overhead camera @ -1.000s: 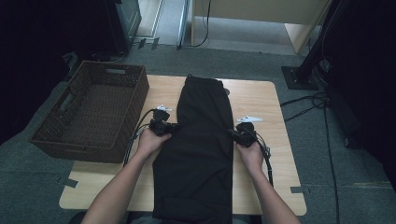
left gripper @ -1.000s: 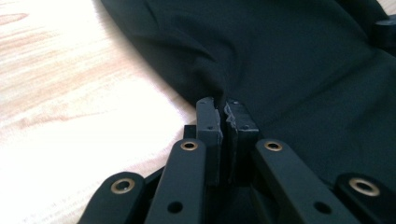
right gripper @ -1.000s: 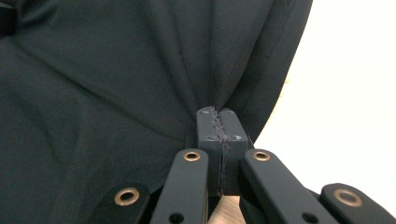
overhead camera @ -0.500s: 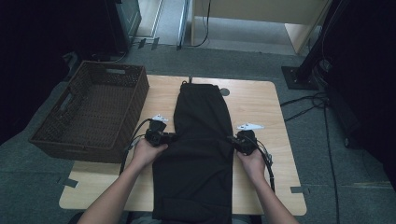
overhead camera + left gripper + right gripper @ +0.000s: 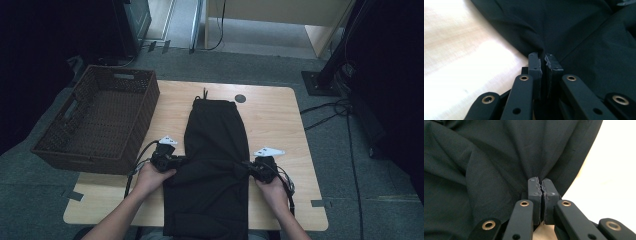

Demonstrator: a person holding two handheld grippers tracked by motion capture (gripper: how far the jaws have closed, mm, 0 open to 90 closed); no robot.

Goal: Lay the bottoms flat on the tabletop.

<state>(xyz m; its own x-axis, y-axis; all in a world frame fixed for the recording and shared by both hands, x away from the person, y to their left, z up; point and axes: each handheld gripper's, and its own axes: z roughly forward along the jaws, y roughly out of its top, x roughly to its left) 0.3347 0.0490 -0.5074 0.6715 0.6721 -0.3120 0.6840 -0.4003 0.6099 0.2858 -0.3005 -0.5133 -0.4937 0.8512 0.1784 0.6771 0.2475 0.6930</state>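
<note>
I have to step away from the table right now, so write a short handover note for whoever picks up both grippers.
Left gripper: shut on the left edge of the black trousers.
Right gripper: shut on their right edge.
Trousers: lengthwise down the middle of the table, waistband at the far end, near end hanging over the person's edge.
Wicker basket: at the left, nothing visible in it.
Done: both side edges pinched mid-length.
Left: probably finish the fold, then perhaps move the trousers to the basket.

we see black trousers (image 5: 215, 150) lying lengthwise down the middle of the wooden table, waistband at the far end, fabric pinched and bunched at both side edges.
</note>
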